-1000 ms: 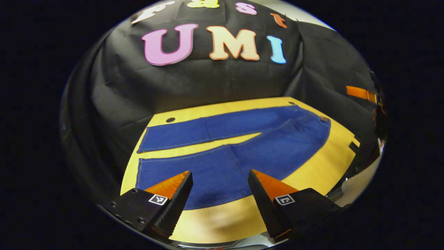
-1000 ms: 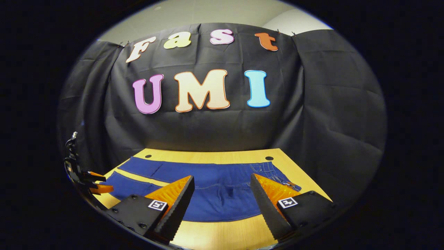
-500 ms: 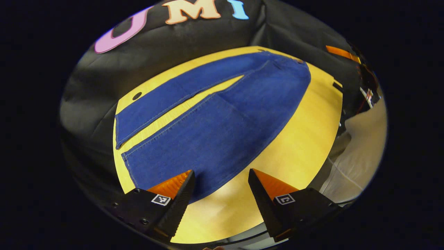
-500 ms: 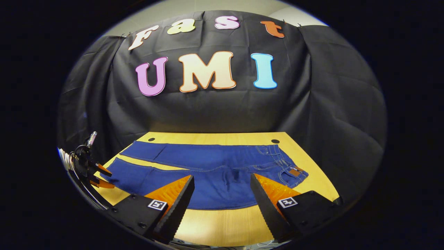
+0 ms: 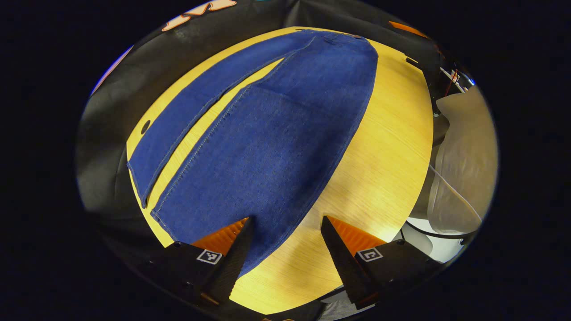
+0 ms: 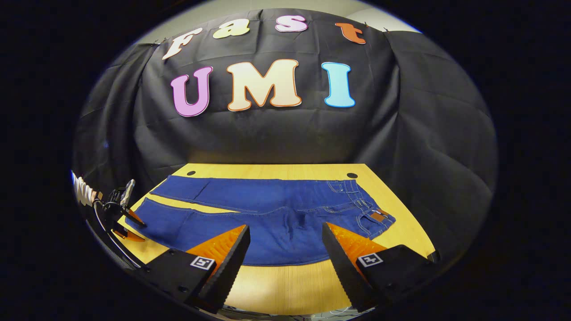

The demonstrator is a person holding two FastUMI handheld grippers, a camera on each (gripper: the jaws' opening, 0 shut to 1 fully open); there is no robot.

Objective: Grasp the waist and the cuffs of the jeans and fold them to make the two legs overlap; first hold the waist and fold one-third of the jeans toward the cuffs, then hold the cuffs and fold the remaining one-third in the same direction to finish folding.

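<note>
Blue jeans (image 6: pixel 267 214) lie flat on the yellow wooden table (image 6: pixel 290 285), legs spread in a narrow V. The waist (image 6: pixel 374 216) with a brown patch is at the right, the cuffs (image 6: pixel 138 214) at the left. My right gripper (image 6: pixel 285 227) hovers open above the table's front edge, facing the seat of the jeans. My left gripper (image 5: pixel 284 220) is open and tilted down over the near leg (image 5: pixel 267 147), close to its cuff (image 5: pixel 178 223). In the right gripper view the left gripper (image 6: pixel 125 223) sits at the cuff end.
Black cloth walls close in the table's back and sides. Two round holes (image 6: pixel 191 173) (image 6: pixel 352 175) sit near the far edge. A pale fabric shape (image 5: pixel 464 169) and thin cables lie beyond the table's front edge in the left gripper view.
My left gripper has tipped downward and come closer to the near leg's cuff end. The right gripper's view has shifted slightly, showing more of the table and jeans. The jeans have not moved.
</note>
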